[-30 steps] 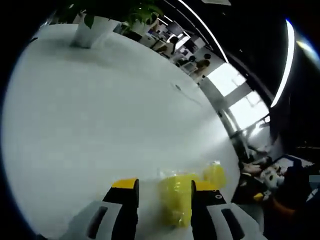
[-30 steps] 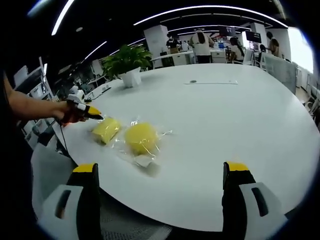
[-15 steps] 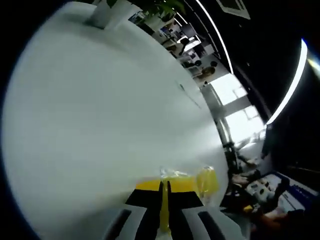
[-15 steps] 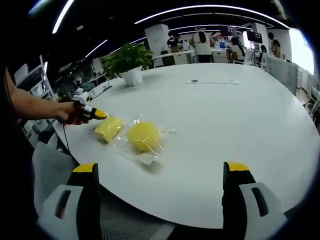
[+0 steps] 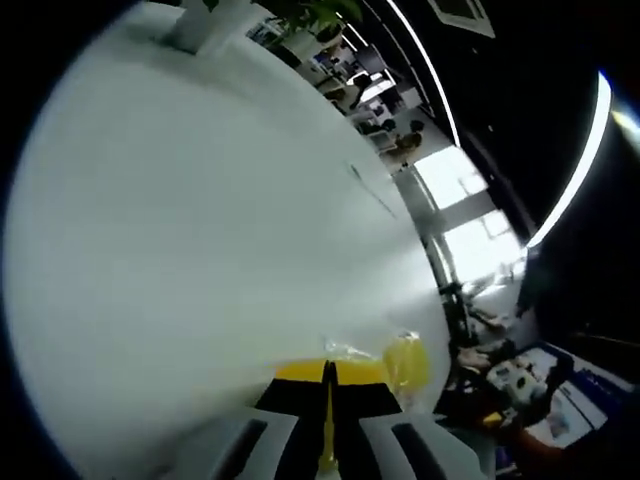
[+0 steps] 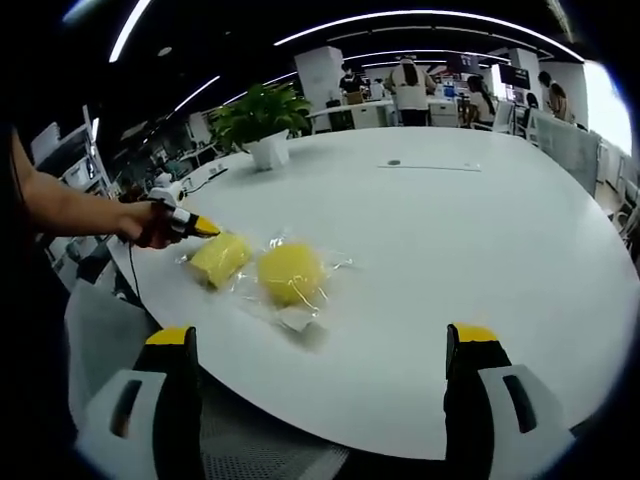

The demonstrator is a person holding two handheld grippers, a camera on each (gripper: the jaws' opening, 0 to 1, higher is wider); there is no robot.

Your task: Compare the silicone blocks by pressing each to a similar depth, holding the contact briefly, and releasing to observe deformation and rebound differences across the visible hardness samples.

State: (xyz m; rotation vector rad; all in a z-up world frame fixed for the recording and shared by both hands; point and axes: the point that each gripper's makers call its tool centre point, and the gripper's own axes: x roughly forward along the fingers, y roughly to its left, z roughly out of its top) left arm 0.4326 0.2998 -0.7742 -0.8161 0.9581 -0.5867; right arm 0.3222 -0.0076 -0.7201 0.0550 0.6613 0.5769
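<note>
While the left gripper (image 5: 327,420) is clenched on the edge of the squarer yellow silicone block (image 6: 220,257), a thin yellow strip shows between its closed jaws. This block lies just beside the rounder yellow silicone block (image 6: 289,274), both in clear wrap, near the tabletop (image 6: 480,230) edge closest to the person's hand (image 6: 150,224). The right gripper (image 6: 325,370) hangs released, jaws wide apart, over the near edge.

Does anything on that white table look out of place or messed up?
Nothing looks spilled or broken. Two yellow blocks lie near the white table's edge, each in crinkled clear wrapping. The left gripper meets the flatter block's end with its jaws closed; the right gripper hangs open, apart.
</note>
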